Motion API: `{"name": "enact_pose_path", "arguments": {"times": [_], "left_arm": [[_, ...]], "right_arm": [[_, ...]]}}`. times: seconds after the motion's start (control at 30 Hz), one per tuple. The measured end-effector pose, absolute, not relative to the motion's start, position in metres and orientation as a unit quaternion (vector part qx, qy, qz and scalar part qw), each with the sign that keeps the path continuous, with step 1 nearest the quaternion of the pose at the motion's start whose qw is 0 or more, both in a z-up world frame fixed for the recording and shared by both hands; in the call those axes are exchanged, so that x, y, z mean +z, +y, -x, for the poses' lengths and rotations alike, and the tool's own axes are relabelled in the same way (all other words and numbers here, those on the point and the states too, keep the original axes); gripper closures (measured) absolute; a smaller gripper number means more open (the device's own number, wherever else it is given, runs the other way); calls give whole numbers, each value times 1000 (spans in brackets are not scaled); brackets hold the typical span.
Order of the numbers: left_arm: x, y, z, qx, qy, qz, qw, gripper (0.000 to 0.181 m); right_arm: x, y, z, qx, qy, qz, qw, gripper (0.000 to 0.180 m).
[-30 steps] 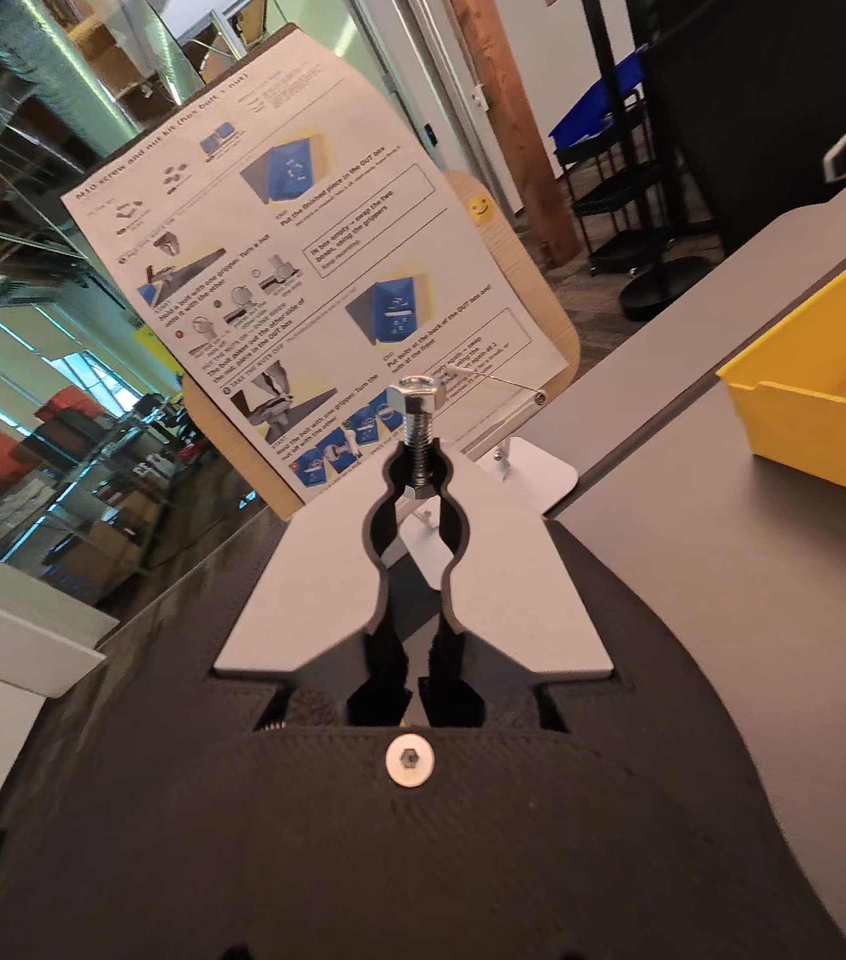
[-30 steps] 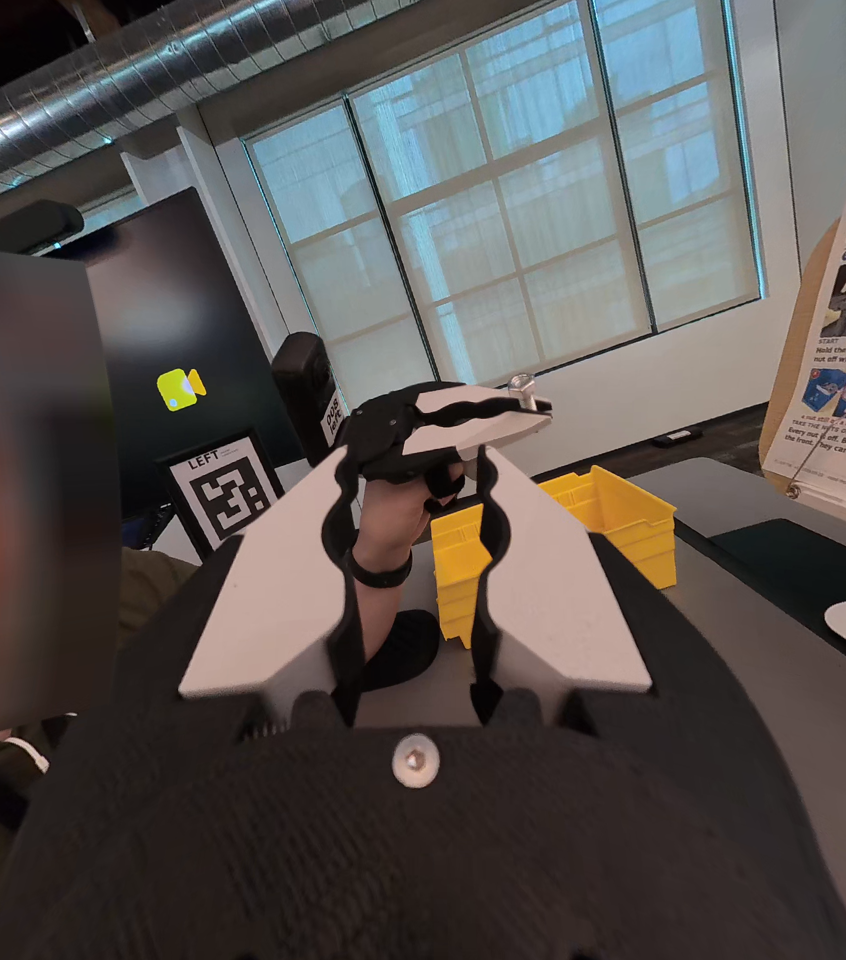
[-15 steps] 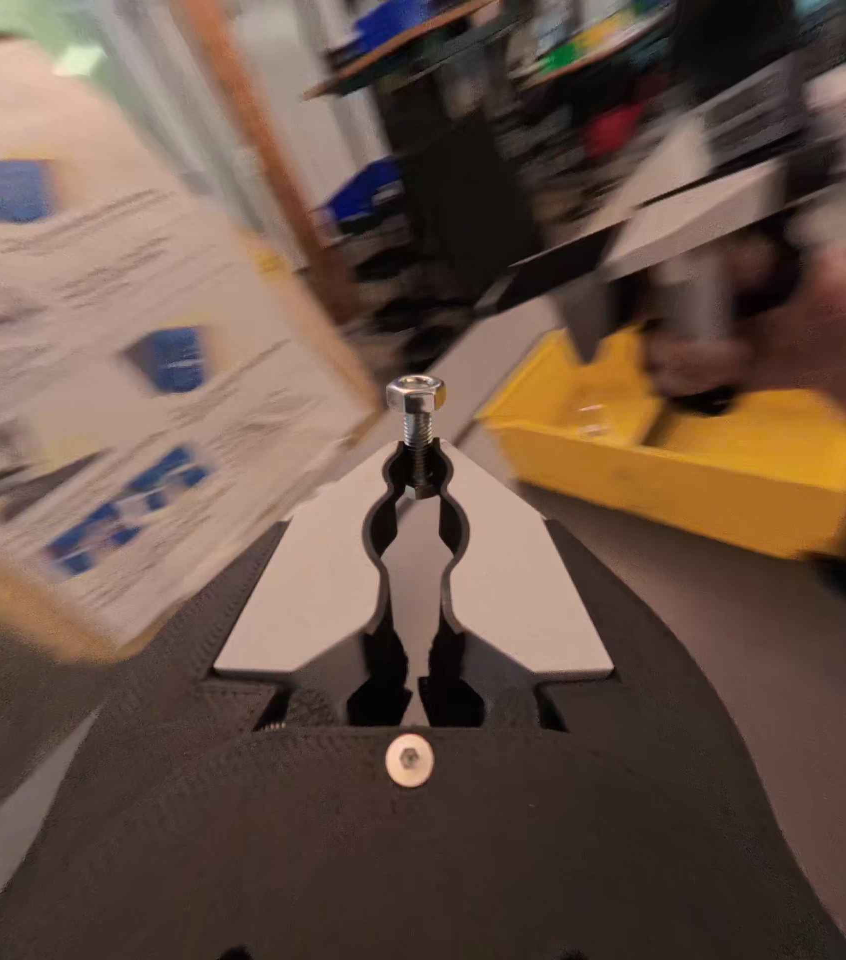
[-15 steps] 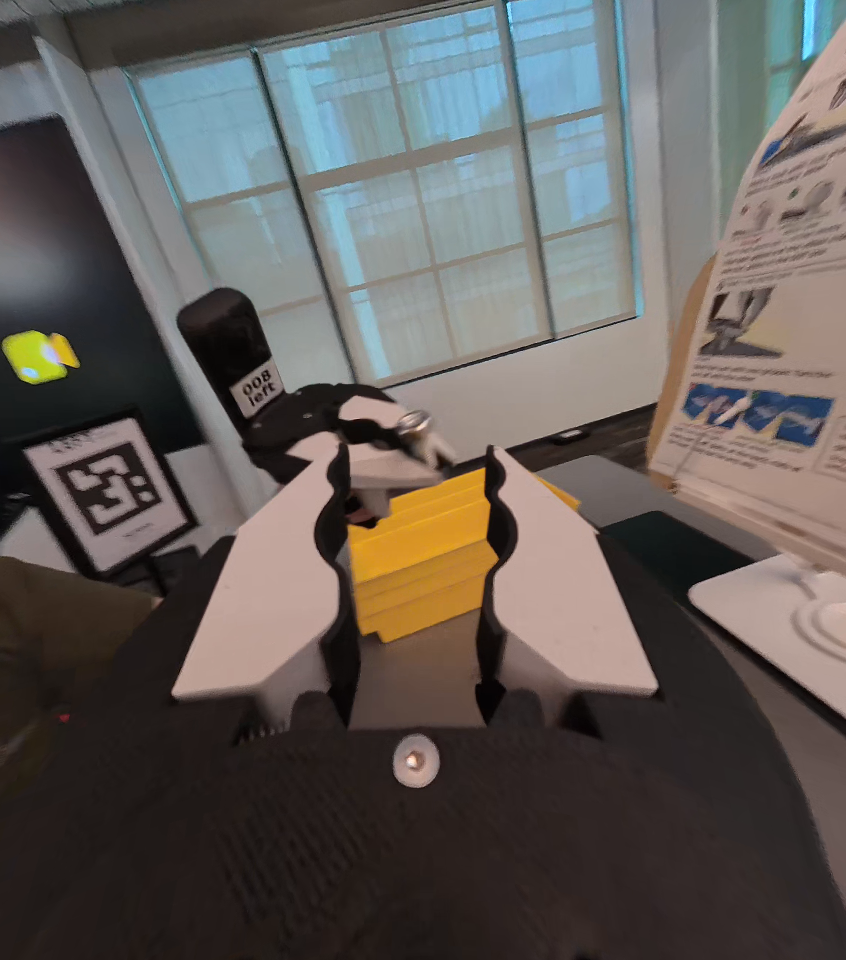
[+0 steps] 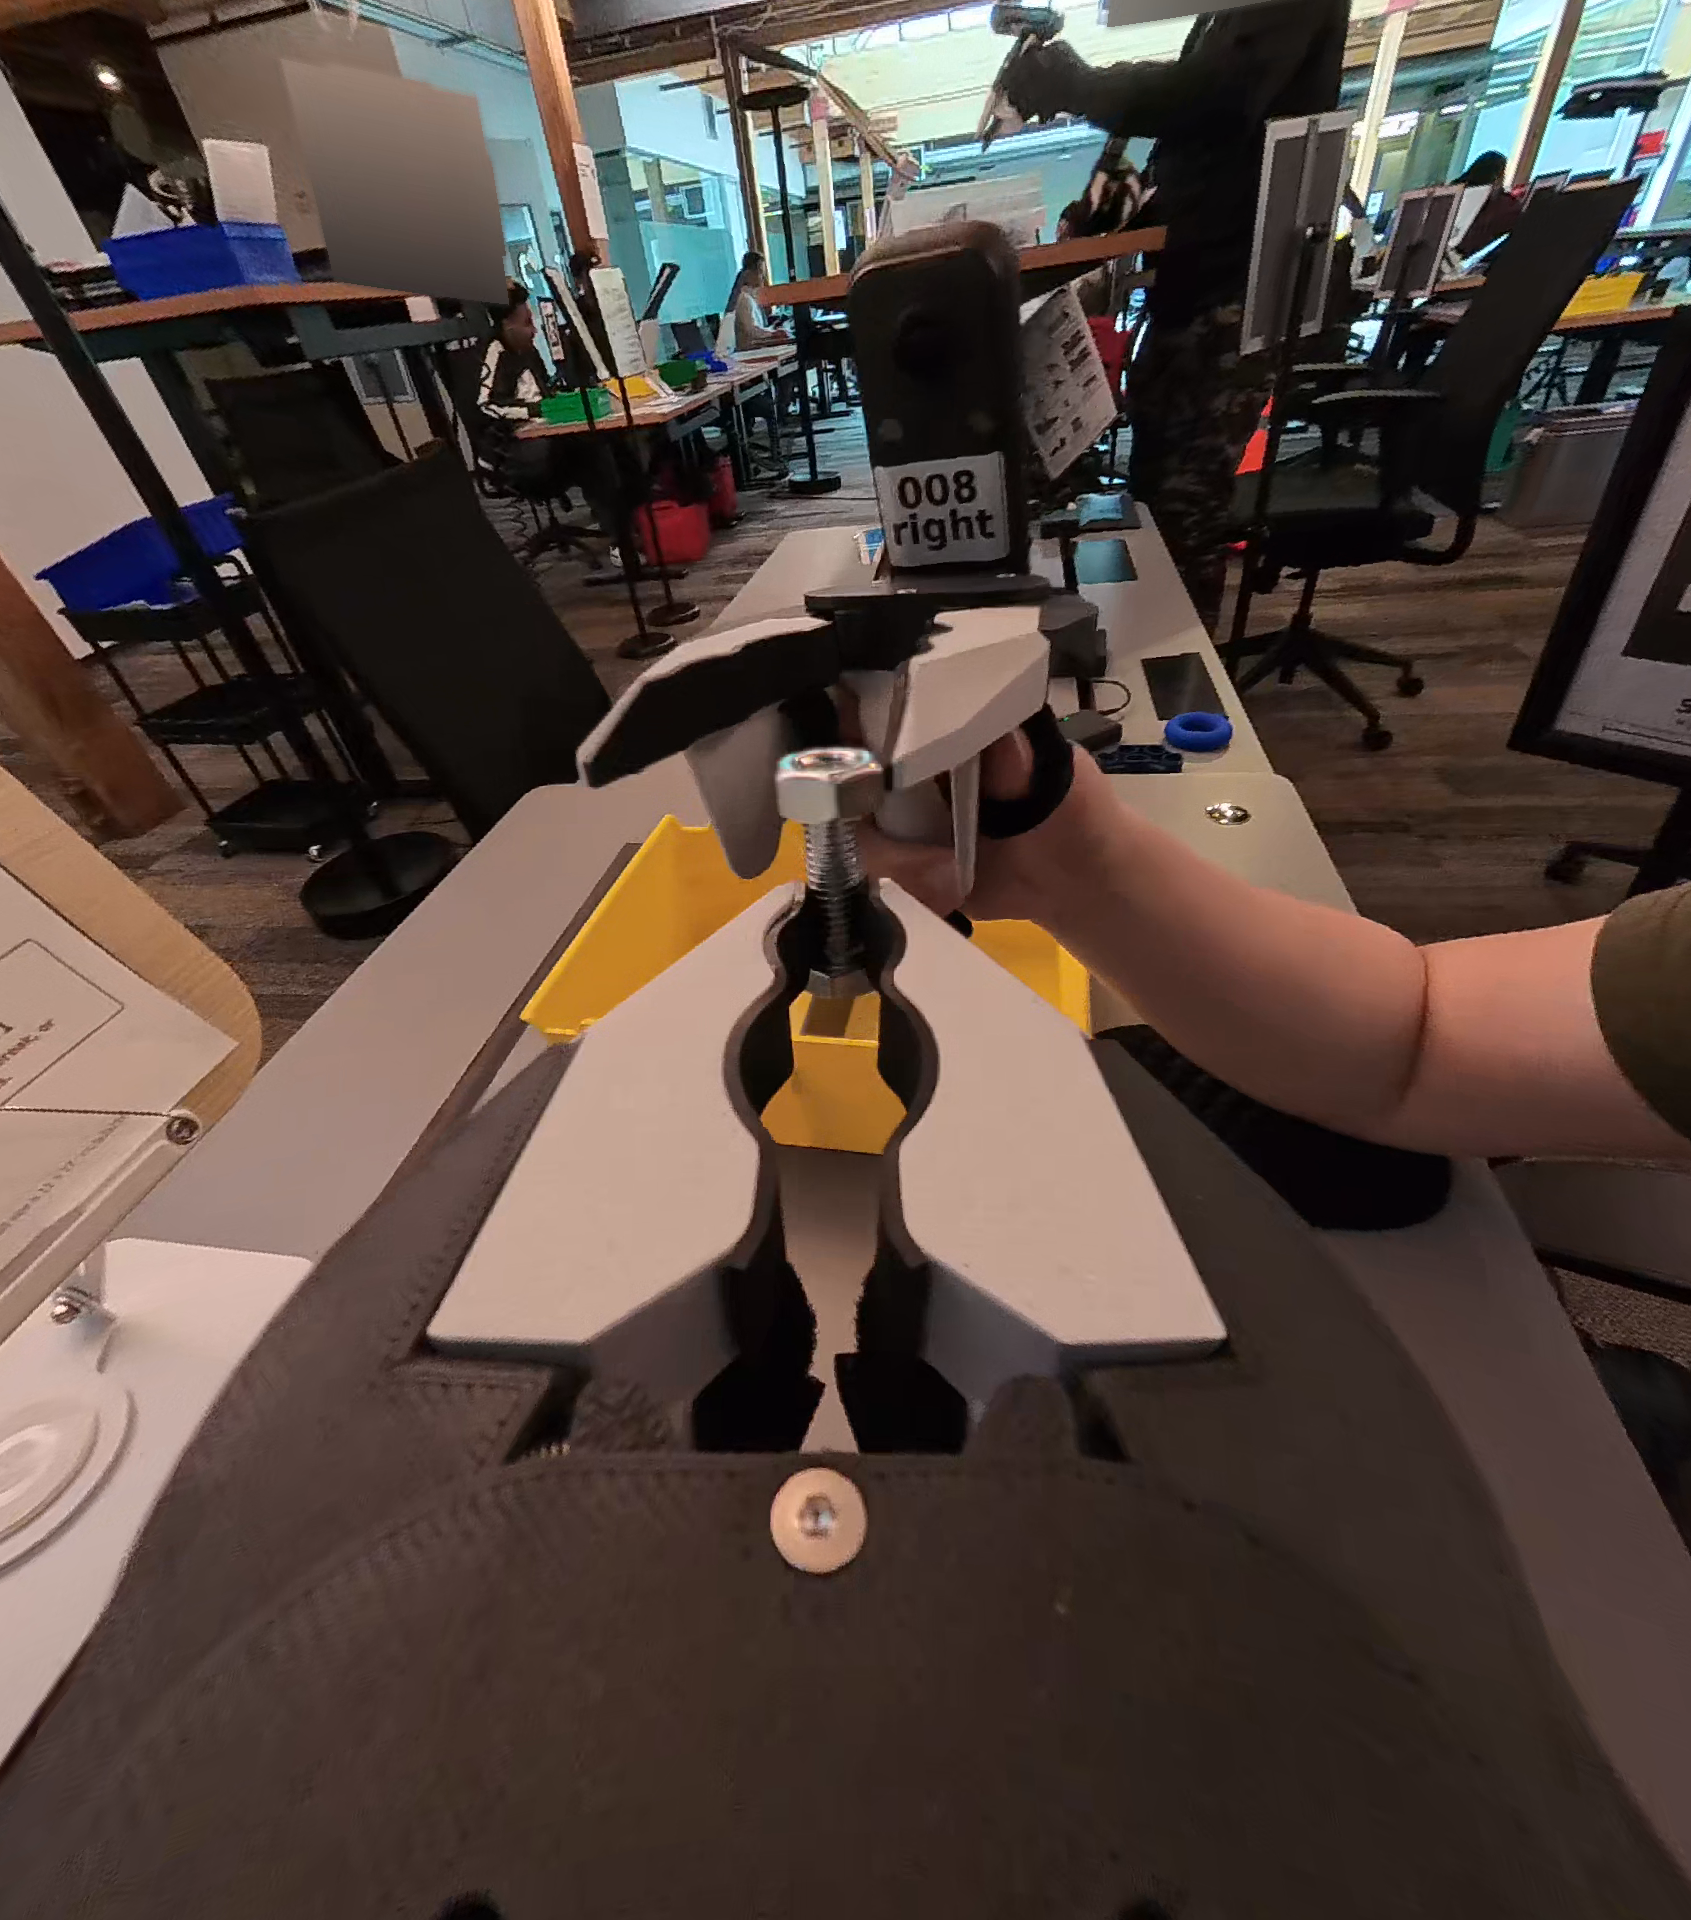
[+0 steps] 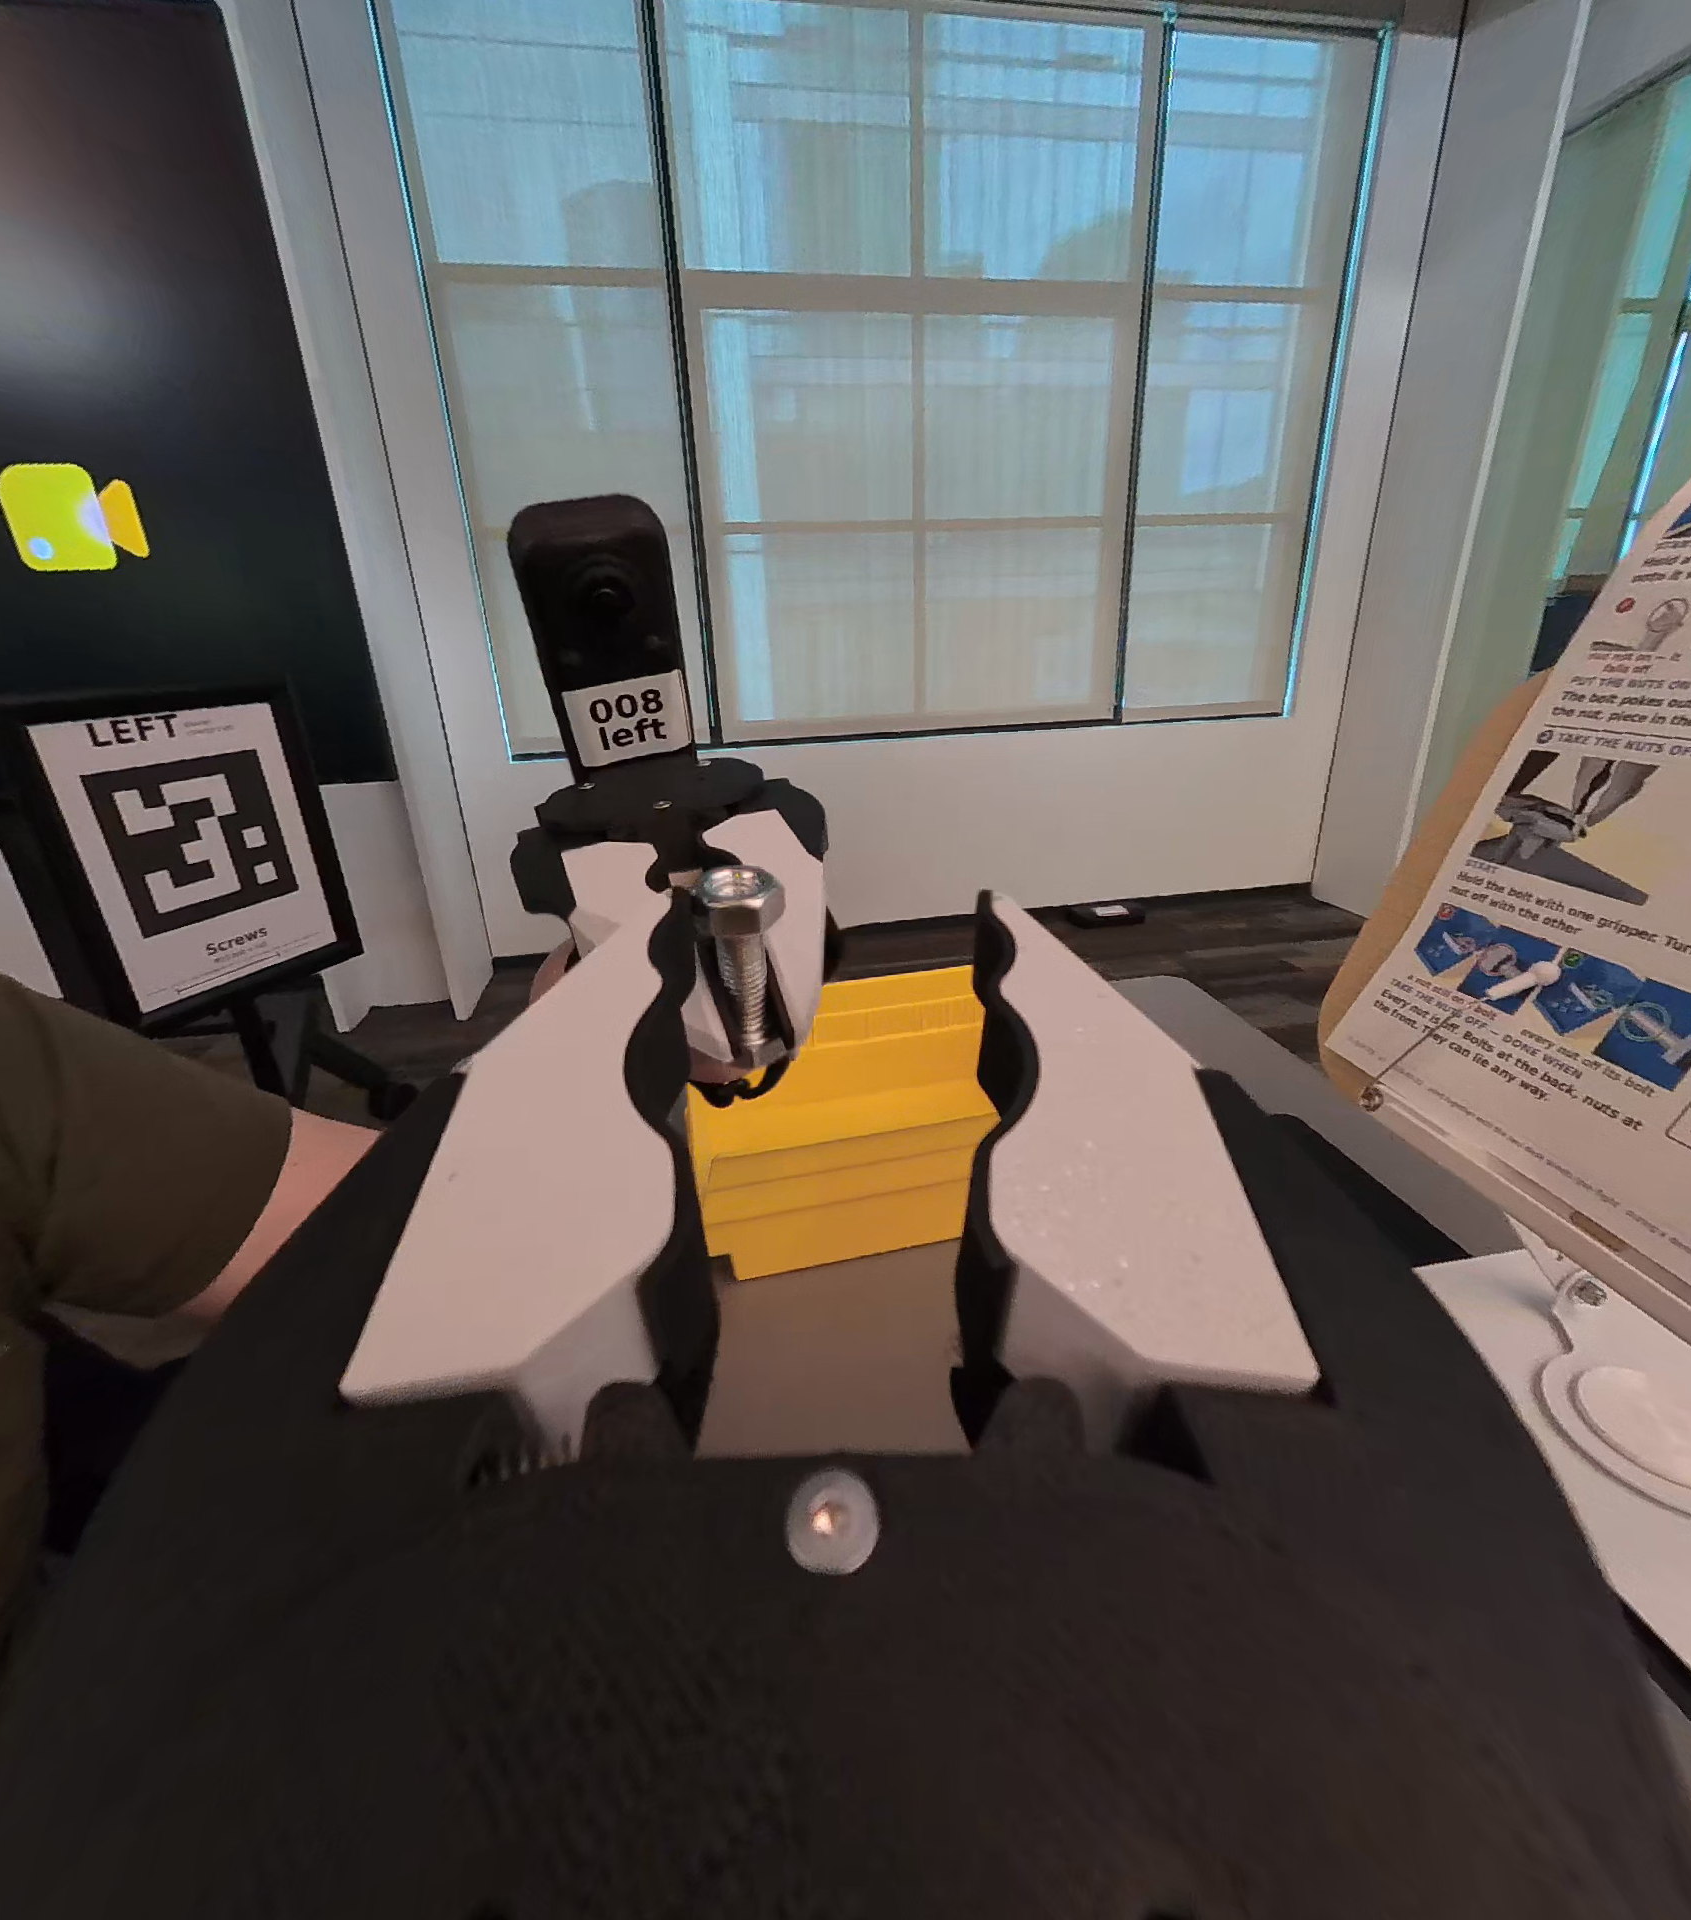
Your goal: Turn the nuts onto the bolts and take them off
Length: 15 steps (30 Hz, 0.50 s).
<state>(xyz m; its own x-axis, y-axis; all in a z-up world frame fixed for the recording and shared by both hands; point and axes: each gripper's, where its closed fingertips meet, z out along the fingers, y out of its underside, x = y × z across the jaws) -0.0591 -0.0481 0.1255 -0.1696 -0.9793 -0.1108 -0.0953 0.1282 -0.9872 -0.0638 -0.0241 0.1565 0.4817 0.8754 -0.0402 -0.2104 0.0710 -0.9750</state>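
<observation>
In our left wrist view, our left gripper [image 5: 833, 935] is clenched on the threaded shank of a bolt [image 5: 828, 864], near the fingertips. The bolt stands upright above them, with a hex piece on top; we cannot tell whether this is a nut or the bolt's head. Just behind it our right gripper [image 5: 768, 821] faces us, gripped by a hand [image 5: 1007, 831], fingers spread. A yellow bin [image 5: 654, 925] sits on the grey table [image 5: 384, 1039] beneath both grippers. An instruction board [image 5: 10, 1039] stands at left.

In our right wrist view, our right gripper [image 6: 825, 935] is released, its fingers wide apart with nothing between them. Ahead, the left gripper [image 6: 747, 997] grips the bolt [image 6: 743, 961], which lies just inside our left finger [image 6: 550, 1122]. The yellow bin [image 6: 841, 1132] shows through the gap, and the instruction board [image 6: 1599, 914] stands at right.
</observation>
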Motion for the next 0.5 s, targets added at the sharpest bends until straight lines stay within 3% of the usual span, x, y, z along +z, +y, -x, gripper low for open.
{"name": "enact_pose_path", "arguments": {"times": [0.33,0.5], "left_arm": [[128,-50,60,-502,589,450,446,173],[128,-53,61,-507,591,449,440,173]], "right_arm": [[159,-36,77,421,-328,538,652,135],[157,-43,81,424,-351,526,648,163]]}}
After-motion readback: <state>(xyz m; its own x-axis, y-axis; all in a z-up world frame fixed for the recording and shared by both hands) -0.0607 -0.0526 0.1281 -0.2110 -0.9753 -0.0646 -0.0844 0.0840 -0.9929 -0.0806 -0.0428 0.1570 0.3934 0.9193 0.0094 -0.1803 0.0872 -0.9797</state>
